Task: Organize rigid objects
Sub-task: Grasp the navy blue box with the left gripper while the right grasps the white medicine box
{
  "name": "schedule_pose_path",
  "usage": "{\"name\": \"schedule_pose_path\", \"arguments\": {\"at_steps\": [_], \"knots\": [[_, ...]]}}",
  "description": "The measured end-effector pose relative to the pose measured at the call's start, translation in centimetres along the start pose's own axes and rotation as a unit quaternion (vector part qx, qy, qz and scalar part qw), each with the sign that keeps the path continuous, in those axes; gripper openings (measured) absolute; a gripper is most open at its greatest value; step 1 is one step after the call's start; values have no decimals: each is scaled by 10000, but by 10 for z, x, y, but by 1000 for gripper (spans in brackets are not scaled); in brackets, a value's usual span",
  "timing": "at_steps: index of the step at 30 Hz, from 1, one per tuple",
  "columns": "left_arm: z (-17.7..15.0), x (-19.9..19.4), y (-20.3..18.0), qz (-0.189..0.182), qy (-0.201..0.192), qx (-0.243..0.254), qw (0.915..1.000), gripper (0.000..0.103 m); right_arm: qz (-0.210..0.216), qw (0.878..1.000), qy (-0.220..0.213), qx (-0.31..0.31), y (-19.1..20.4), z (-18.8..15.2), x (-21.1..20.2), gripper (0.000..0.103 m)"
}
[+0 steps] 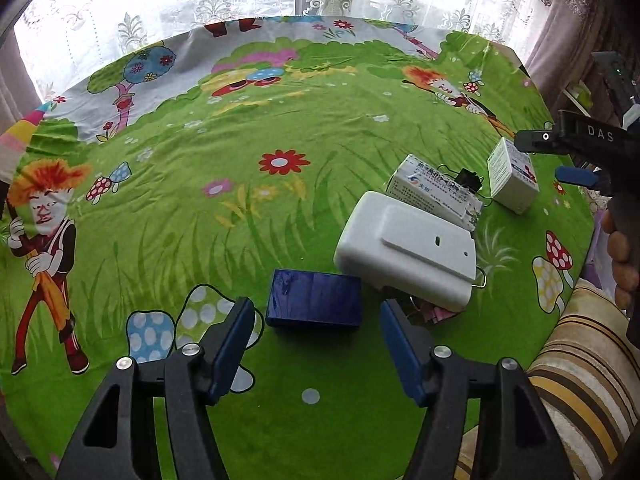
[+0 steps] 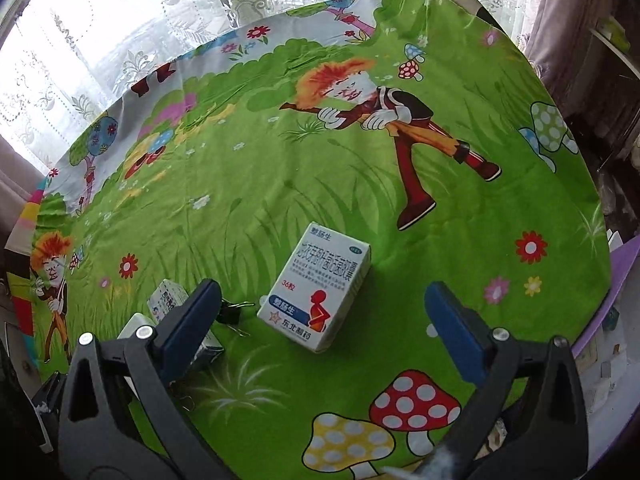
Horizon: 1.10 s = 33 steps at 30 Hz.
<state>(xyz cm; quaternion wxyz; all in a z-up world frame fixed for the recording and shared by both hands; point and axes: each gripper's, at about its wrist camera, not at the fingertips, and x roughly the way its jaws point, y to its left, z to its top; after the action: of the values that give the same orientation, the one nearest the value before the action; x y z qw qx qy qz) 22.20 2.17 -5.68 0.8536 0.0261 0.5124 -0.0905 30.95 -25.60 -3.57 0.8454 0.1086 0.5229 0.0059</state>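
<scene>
blue box: a dark blue box (image 1: 314,300) lies flat on the surface (image 1: 248,216), just ahead of the left hand-held gripper (image 1: 318,322) and centred in the gap between its fingers.
blue box axis: its long side runs left to right, across the gap, so the fingers would have to span its length.
left hand-held gripper: partly open, empty; the blue pads (image 1: 236,344) stand at either end of the blue box, and I cannot tell whether they touch it.
white case: a white case (image 1: 408,248) lies just right of the blue box and farther off, with a printed carton (image 1: 434,190) against its far edge.
medicine box: a white medicine box (image 2: 318,292) lies flat ahead of the right hand-held gripper (image 2: 320,308), between its fingers and a little left of centre.
medicine box axis: its long side runs near to far, tilted slightly right, so its narrow width faces the pads.
right hand-held gripper: wide open, empty, both pads clear of the medicine box.
binder clip: a black binder clip (image 2: 230,312) sits just left of the medicine box, near the left pad.
nearer hand: by my reading, each hand is lined up on its own box; the right has the easier grasp.
</scene>
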Motion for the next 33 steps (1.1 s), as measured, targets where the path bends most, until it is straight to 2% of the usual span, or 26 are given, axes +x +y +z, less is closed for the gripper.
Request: {"name": "schedule_pose_path", "arguments": {"at_steps": [3, 5, 7, 11, 12, 16, 23, 33], "knots": [[2, 4, 1, 9, 31, -5, 10000, 61, -22, 10000, 31, 82, 0, 0, 6, 102], [2, 8, 1, 5, 78, -7, 10000, 54, -32, 9999, 75, 113, 1, 0, 11, 101], [2, 10, 2, -7, 88, -12, 10000, 52, -36, 9998, 100, 145, 1, 1, 16, 91], [2, 10, 0, 31, 65, 19, 10000, 52, -42, 9996, 222, 190, -3, 2, 25, 77], [2, 10, 0, 50, 60, 35, 10000, 52, 9, 9995, 253, 171, -4, 2, 27, 70], [2, 9, -2, 96, 35, 62, 9999, 52, 185, 9997, 129, 3, -1, 1, 22, 54], [-2, 2, 1, 243, -85, -39, 9997, 52, 396, 9991, 144, -108, -7, -4, 15, 49], [-9, -18, -5, 573, -363, -21, 9977, 52, 187, 9958, 219, -867, 1, -29, -1, 48]]}}
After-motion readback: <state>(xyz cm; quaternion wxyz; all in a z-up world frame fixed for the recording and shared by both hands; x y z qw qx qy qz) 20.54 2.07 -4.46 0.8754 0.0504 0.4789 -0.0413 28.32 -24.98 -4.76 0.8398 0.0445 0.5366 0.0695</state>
